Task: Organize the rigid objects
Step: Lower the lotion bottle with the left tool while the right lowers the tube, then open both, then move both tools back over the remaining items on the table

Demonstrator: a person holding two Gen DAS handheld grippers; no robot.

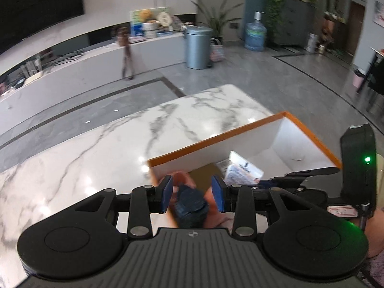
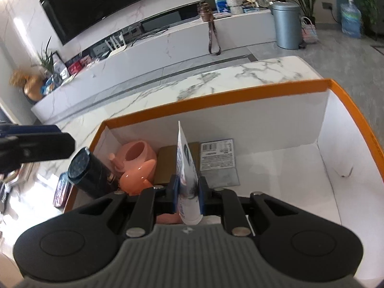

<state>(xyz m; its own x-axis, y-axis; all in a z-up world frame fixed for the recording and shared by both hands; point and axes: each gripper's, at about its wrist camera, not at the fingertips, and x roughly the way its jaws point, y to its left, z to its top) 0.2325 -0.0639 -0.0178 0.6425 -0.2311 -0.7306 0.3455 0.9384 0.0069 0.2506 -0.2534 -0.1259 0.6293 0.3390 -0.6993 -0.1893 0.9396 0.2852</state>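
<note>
From the left wrist, the left gripper (image 1: 192, 195) hangs over the near left corner of the orange-rimmed box (image 1: 216, 139) with its blue pads spread wide and nothing between them. Directly below the gap sits the dark cylinder (image 1: 190, 206), and the picture is blurred enough there that I cannot say whether it stands or leans. Beside it lie a brown flat pack (image 1: 204, 171) and printed cartons, all inside the box on the marble table (image 1: 96, 148). If this gripper drops lower without closing in line, a pad could strike the cylinder's top and tip it onto its neighbours, or catch the box wall and drag the whole box.

From the right wrist, the right gripper (image 2: 188, 192) is clamped on a white printed tube (image 2: 184, 165), held upright with its crimped end up, above the middle of the box. Under and around it are the pink teapot (image 2: 136, 160), the brown pack and a labelled carton (image 2: 217, 154); the right half of the box floor is bare. The tube probably yields under the pads, so it may slip or swing when let go, and if released here it would likely fall across the teapot instead of lying flat. The other gripper's arm (image 2: 36, 146) is close at the left, so crossing paths could knock the two together.
</note>
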